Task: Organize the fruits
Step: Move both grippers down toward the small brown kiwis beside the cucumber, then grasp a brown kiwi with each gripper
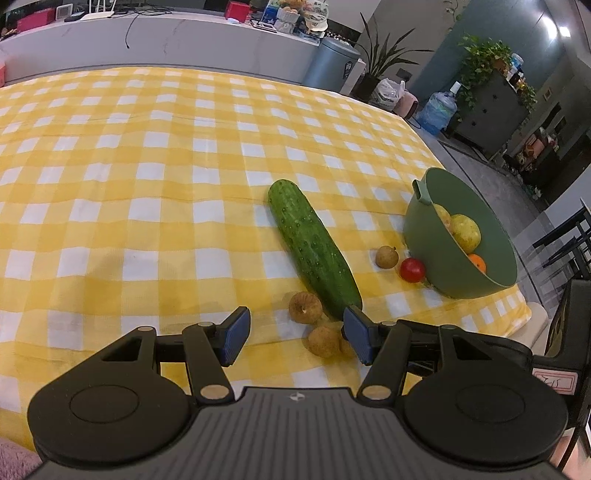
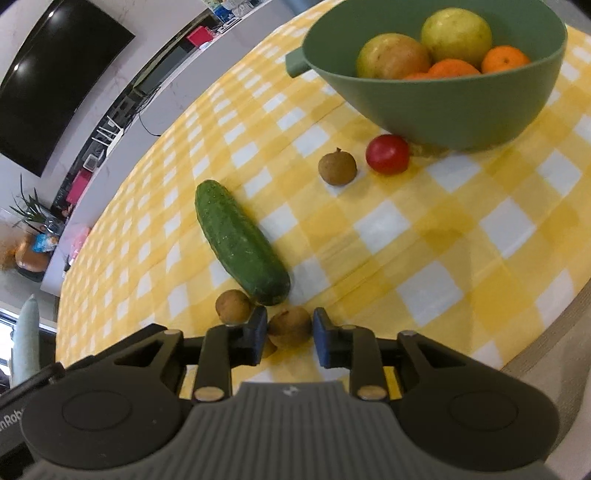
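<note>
A long, dark green cucumber (image 1: pixel 314 251) with small pale bumps lies at a slant on the yellow-and-white checked counter (image 1: pixel 147 166). At its near end sit small brown, rough-skinned round fruits (image 1: pixel 304 307). Further right, another brown fruit (image 1: pixel 386 257) and a shiny red tomato (image 1: pixel 412 270) lie just beside a green bowl (image 1: pixel 424 225), which holds two yellow-green fruits (image 2: pixel 457 35) and oranges (image 2: pixel 505 59).

The left claw (image 1: pixel 295 334) stands open above the cloth with nothing gripped. The right claw (image 2: pixel 289 334) is narrowed around one brown fruit (image 2: pixel 289 325); its left pad meets the fruit, while a slim gap shows at the right pad.
</note>
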A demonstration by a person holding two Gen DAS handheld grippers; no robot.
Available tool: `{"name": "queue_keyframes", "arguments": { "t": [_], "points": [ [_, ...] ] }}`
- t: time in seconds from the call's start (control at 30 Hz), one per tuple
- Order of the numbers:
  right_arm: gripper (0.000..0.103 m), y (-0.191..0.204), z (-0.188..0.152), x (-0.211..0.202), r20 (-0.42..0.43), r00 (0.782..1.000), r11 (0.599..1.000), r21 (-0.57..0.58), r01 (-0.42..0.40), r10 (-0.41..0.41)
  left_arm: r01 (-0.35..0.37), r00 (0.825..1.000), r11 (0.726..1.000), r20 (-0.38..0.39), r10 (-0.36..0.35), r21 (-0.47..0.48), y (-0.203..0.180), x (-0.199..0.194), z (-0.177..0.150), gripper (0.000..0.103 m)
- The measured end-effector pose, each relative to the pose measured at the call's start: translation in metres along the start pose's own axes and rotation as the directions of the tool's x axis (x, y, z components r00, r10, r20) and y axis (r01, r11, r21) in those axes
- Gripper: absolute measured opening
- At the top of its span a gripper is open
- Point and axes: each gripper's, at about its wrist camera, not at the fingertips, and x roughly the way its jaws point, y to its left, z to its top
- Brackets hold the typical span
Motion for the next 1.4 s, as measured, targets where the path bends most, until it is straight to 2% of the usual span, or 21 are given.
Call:
{"name": "queue_keyframes", "arguments": {
  "t": [0.13,0.27,0.37,0.4,0.53,0.63,0.73,0.83,0.93,1.17,1.27,1.4],
  "points": [
    [0.022,0.003,-0.003,-0.002,0.009,1.0,1.0,-0.025,0.014,-0.014,-0.004,1.0,1.0,-0.003,0.004,-0.005,0.001,0.001,0.0,0.069],
    [0.022,-0.003,0.002,-0.017,0.052,0.992,0.99,-0.067,0.122,-0.119,-0.006,1.0,1.0,-0.005,0.006,-0.005,0.001,0.002,0.0,0.069],
    [0.023,-0.009,0.004,-0.026,0.049,0.983,0.968,-0.174,0.182,-0.176,-0.006,1.0,1.0,-0.004,0.006,-0.006,0.001,0.003,0.0,0.069],
    [0.023,-0.015,0.004,-0.029,0.042,0.985,0.964,-0.204,0.17,-0.165,-0.006,1.0,1.0,-0.002,0.006,-0.006,0.001,0.003,0.0,0.069],
    [0.023,-0.02,0.004,-0.027,0.038,0.989,0.968,-0.202,0.149,-0.144,-0.006,1.0,1.0,-0.009,0.006,-0.005,0.001,0.006,-0.001,0.069],
    [0.024,-0.015,0.002,-0.022,0.056,0.987,0.963,-0.216,0.16,-0.151,-0.002,1.0,1.0,-0.015,0.002,-0.005,0.001,0.007,-0.002,0.069],
    [0.023,-0.016,0.003,-0.022,0.056,0.987,0.972,-0.174,0.16,-0.152,0.005,1.0,1.0,-0.016,-0.005,-0.006,0.001,0.008,-0.001,0.069],
    [0.023,-0.013,0.002,-0.02,0.057,0.986,0.967,-0.197,0.164,-0.156,0.018,1.0,1.0,-0.02,-0.018,0.01,0.0,0.013,-0.002,0.068],
    [0.023,-0.021,0.003,-0.023,0.054,0.991,0.98,-0.152,0.131,-0.124,0.026,1.0,0.999,-0.016,-0.026,0.022,0.0,0.026,-0.003,0.068],
    [0.023,-0.038,0.005,-0.027,0.046,0.998,0.996,-0.077,0.04,-0.036,0.016,0.999,0.997,0.032,-0.019,0.08,-0.011,0.039,-0.003,0.06],
    [0.023,-0.042,0.006,-0.027,0.041,0.999,0.998,-0.055,0.015,-0.013,-0.005,0.998,0.993,0.06,-0.002,0.117,-0.017,0.042,-0.005,0.051],
    [0.023,-0.047,0.007,-0.028,0.038,0.999,0.999,-0.034,-0.011,0.012,-0.044,0.998,0.983,0.047,0.036,0.176,-0.023,0.05,-0.009,0.042]
  ]
}}
